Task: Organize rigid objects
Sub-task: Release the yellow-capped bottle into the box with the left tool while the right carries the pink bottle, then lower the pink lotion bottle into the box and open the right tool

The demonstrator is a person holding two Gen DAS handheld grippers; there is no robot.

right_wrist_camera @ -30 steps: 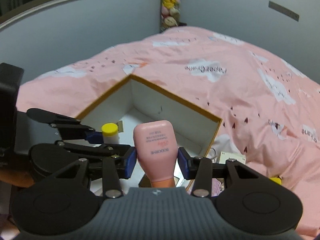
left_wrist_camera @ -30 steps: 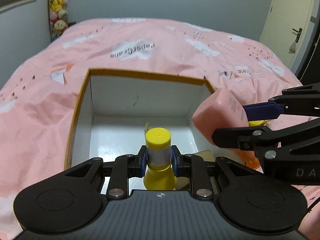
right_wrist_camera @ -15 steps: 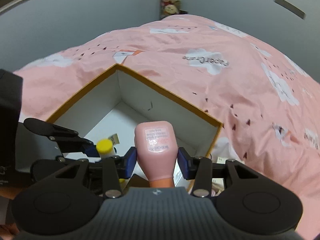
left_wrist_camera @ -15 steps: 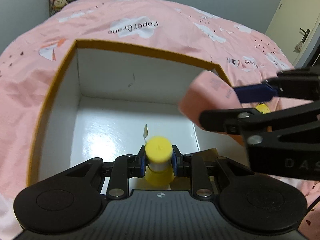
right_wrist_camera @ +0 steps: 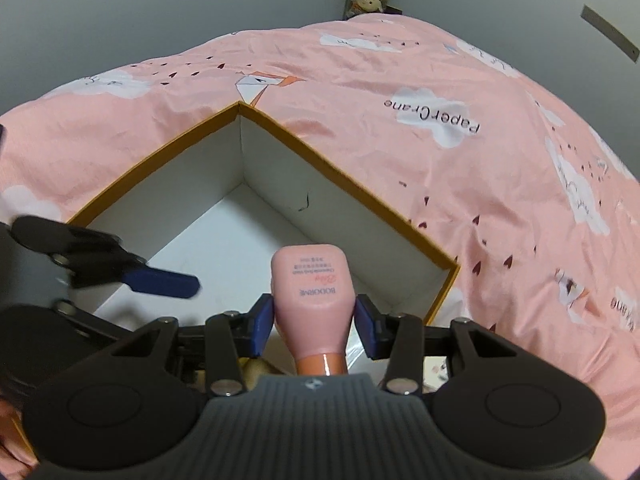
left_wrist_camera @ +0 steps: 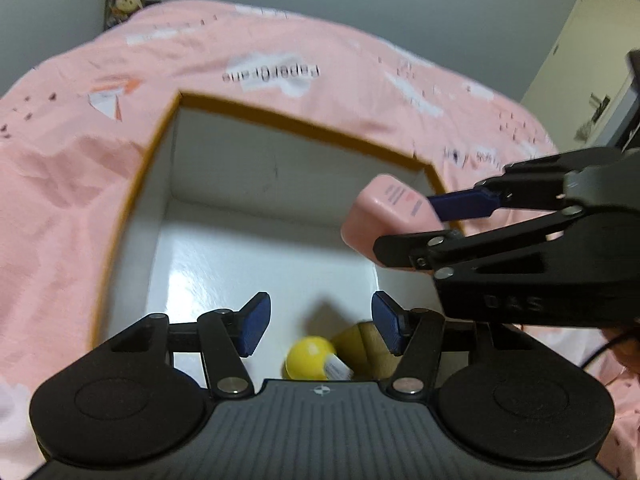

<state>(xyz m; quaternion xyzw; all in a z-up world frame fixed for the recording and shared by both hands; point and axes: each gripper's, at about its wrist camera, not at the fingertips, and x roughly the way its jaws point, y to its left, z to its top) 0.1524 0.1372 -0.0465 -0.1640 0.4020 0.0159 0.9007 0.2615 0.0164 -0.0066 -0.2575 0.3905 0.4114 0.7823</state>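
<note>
The right gripper has its blue pads pressed on either side of the pink, flat-shouldered plastic lotion tube, clamped low on the body just above the coral cap end, with the broad sealed end pointing away over the box. That hold looks sound: the tube seems light and smooth-skinned, probably a little yielding under pressure, so the narrowing neck gives the pads a shape to seat against, whereas a grip on the wide flat end would likely squash and slip.

The left gripper stands wide, its jaws having just been opening, and nothing is between its blue pads. Below them the small yellow-capped plastic bottle lies on the floor of the box, near the front wall and beside a tan object that is too hidden to identify. The bottle looks light, hard and round, so it may roll on the glossy floor; any new hold would be best taken across its cylindrical body.

Around both sits the open white cardboard box with an orange rim, its far part bare. It rests on a pink bedspread printed with white clouds, a soft base that may let it tilt if pressed. The tube hangs above the box's right side, not yet set down.
</note>
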